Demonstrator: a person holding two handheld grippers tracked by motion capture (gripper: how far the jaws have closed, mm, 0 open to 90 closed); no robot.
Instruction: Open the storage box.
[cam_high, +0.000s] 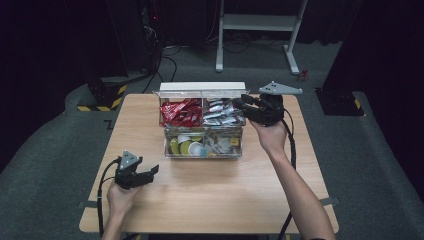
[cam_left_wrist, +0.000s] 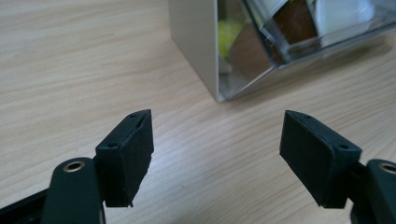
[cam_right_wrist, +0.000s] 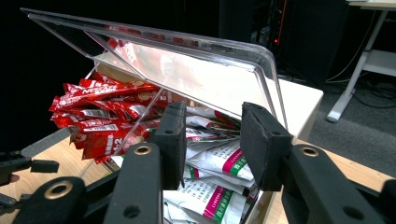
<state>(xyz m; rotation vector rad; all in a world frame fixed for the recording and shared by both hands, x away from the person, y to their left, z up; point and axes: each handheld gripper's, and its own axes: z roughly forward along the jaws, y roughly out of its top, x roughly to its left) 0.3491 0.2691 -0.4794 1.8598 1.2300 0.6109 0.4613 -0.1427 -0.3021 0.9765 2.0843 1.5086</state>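
Two grippers are at work on the table (cam_high: 210, 200). Nearest us, the left gripper (cam_high: 152, 171) hangs low over bare wood with its jaws wide apart and nothing between them; in the left gripper view (cam_left_wrist: 217, 140) it points at the front left corner of the clear box (cam_high: 202, 155), near but not touching. Beyond that front wall lie round pods (cam_high: 187, 146), then red sachets (cam_high: 180, 112) and white sachets (cam_high: 224, 112) in the two back compartments. Farthest off, the lid (cam_high: 202, 86) stands raised at the back edge, and the right gripper (cam_high: 237, 102) sits at its right end with its jaws drawn nearly together. We cannot tell whether its pads pinch the clear lid (cam_right_wrist: 187, 70). If that hold is only a prop, we judge that a small slip lets the lid fall shut. The open left jaws could also nudge the box, which nothing braces.
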